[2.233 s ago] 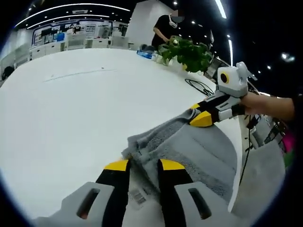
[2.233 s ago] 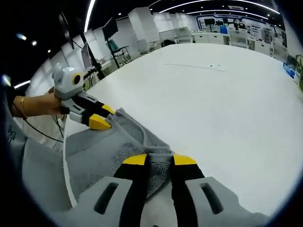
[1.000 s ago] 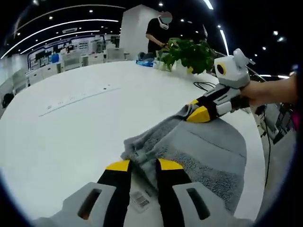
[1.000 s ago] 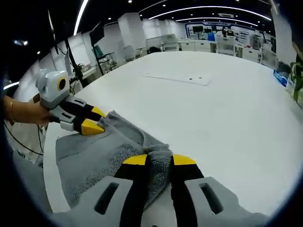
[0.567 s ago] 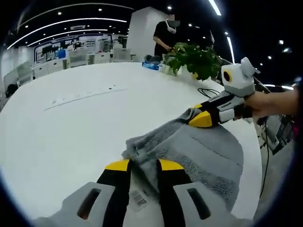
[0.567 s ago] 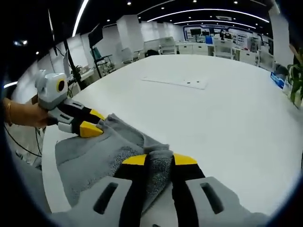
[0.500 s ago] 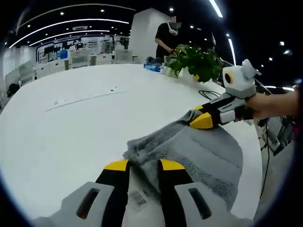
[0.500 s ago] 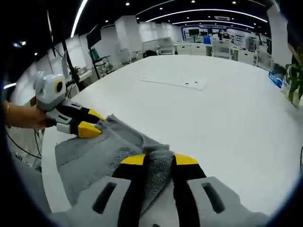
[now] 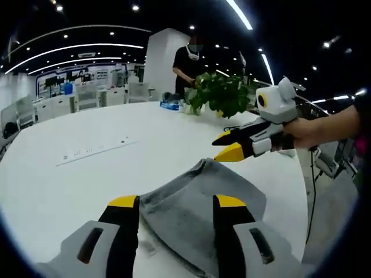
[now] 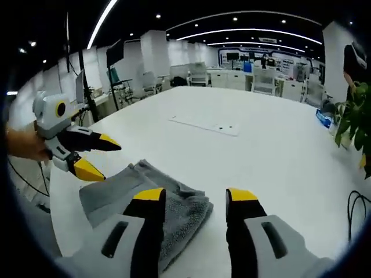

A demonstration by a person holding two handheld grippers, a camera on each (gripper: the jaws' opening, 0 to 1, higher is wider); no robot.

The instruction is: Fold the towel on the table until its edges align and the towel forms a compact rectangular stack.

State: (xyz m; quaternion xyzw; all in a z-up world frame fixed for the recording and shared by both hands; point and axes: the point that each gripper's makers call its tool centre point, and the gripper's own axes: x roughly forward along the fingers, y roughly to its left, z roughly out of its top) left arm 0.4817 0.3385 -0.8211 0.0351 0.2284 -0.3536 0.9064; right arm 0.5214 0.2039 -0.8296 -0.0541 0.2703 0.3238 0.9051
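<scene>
Both hand-held grippers, left [image 9: 171, 202] and right [image 10: 194, 195], now spread wide, towel [image 9: 200, 208] released, lying folded on table [image 9: 87, 174]

open-plan office | rows of desks [image 10: 272, 75] | strip ceiling lights [image 10: 255, 26] | potted plant [image 9: 217, 95]

My towel [image 9: 200, 200] is plain grey; table [image 9: 69, 174] white. My grippers [image 9: 174, 202] [image 10: 194, 194] have yellow tips on black jaws, grey bodies. Plant [image 9: 217, 95] at one o'clock is green.
</scene>
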